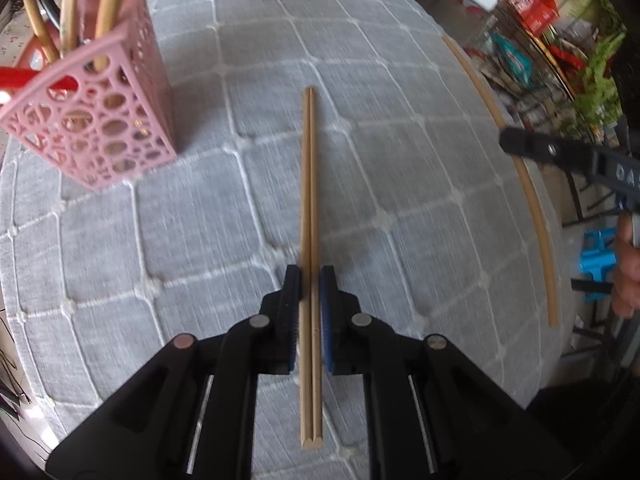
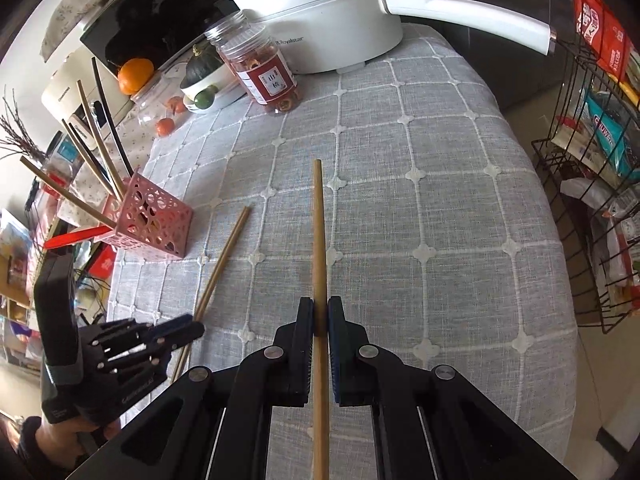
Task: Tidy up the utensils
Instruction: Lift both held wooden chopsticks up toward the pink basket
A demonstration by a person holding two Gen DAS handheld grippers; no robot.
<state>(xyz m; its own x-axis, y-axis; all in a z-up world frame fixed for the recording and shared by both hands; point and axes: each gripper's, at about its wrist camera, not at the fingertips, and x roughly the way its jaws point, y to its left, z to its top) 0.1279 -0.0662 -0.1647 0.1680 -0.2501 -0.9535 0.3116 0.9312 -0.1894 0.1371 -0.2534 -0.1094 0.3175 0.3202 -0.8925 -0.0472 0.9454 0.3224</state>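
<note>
- The left gripper [image 1: 310, 280] is straddling a pair of wooden chopsticks [image 1: 309, 184] lying side by side on the grey quilted tablecloth [image 1: 400, 120]. Its jaws are sitting narrow, one on each flank of the pair, with thin slivers of gap showing, so I am reading them as nearly closed but not yet pressing.
- The pair is running straight along the gripper's own line, its near ends passing back under the jaws and its far ends pointing up the table.
- The right gripper [image 2: 320, 312] is clamping a single wooden chopstick [image 2: 319, 220] between its pads, partway along its length, with the far end reaching forward over the cloth.
- These sticks are looking light, stiff and smooth, so they are likely to roll or pivot in a grip. Taking hold near the middle, with both sticks squeezed together, is probably the steadier choice.
- Further out on the left stands the pink perforated holder [image 1: 96, 120], already carrying several upright utensils, apart from the pair and well ahead of the left jaws.
- A white electric pot [image 2: 320, 20] and a clear jar [image 2: 256, 68] are sitting at the far edge, away from the work.
</note>
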